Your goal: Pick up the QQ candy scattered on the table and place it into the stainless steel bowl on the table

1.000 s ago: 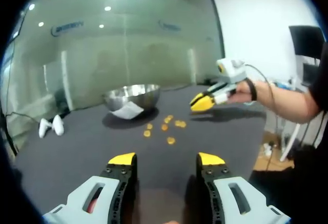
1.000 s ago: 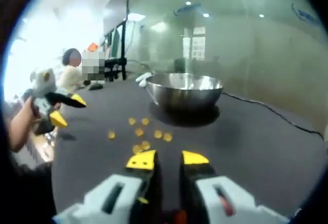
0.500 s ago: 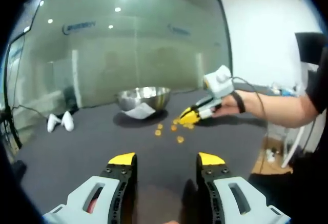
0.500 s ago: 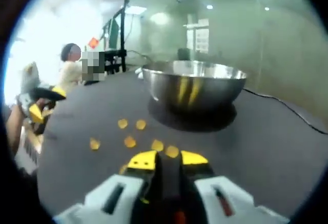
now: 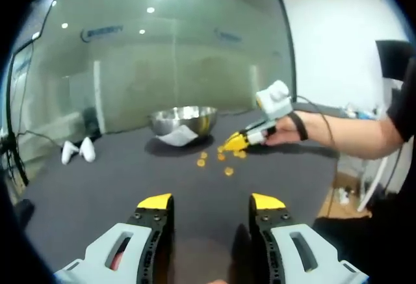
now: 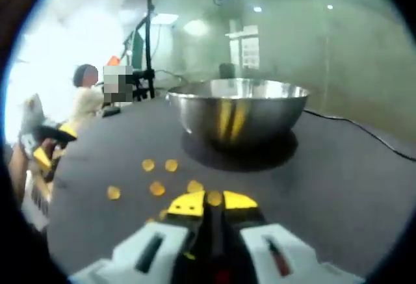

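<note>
Candy (image 6: 156, 188) lies scattered mid-bench before the stainless steel bowl (image 6: 237, 110) as the right gripper (image 6: 212, 201) pinches nearly closed around one piece, apparently mid-pick, a lift to the bowl next, while the left gripper (image 5: 211, 201) waits open and empty.

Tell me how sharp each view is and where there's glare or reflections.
Left gripper view: fairly sharp, ceiling lights mirrored in the glass wall, fisheye bending at the edges. Right gripper view: soft and blurred, washed-out brightness at left, yellow reflections on the stainless steel bowl, candies fuzzy.
</note>
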`<state>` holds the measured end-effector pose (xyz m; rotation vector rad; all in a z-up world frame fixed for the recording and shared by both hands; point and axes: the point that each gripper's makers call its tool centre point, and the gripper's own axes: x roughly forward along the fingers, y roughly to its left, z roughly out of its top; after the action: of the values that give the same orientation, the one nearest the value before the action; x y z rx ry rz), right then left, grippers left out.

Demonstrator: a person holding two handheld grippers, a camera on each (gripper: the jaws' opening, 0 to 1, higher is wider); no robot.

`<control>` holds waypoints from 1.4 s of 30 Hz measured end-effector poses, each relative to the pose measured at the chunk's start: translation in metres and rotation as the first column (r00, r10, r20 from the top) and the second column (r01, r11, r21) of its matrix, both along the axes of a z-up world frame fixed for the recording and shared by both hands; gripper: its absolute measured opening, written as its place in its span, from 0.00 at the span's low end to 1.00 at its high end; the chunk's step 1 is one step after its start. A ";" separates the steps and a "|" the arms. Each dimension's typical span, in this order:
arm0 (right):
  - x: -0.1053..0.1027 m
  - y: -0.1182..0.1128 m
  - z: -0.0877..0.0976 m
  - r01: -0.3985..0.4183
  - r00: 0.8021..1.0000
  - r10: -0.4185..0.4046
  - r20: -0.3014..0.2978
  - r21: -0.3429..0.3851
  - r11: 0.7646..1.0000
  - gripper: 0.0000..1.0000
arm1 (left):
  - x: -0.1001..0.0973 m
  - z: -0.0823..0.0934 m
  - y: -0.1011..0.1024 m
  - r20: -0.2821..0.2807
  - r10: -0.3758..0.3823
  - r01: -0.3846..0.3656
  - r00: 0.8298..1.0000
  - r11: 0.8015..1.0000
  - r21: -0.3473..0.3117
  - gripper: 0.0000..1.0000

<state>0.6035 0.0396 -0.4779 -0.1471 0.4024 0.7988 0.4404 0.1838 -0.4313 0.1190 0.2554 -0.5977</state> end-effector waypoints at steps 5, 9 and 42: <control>-0.012 -0.004 0.031 -0.007 1.000 0.006 0.009 0.126 0.992 0.10 | -0.002 -0.001 -0.004 -0.003 -0.017 0.017 1.000 1.000 0.000 0.47; -0.019 -0.010 0.064 -0.010 0.997 -0.003 0.075 0.173 0.985 0.10 | -0.001 0.000 -0.011 0.004 -0.035 0.035 0.999 0.999 0.011 0.47; 0.066 0.009 0.155 0.108 0.983 -0.152 0.105 0.339 0.934 0.25 | -0.005 -0.011 -0.036 -0.004 -0.077 0.077 0.997 0.997 -0.004 0.48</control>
<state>0.6692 0.0483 -0.3230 0.1425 0.1478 0.7104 0.4359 0.1476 -0.4420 0.1240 0.2548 -0.6752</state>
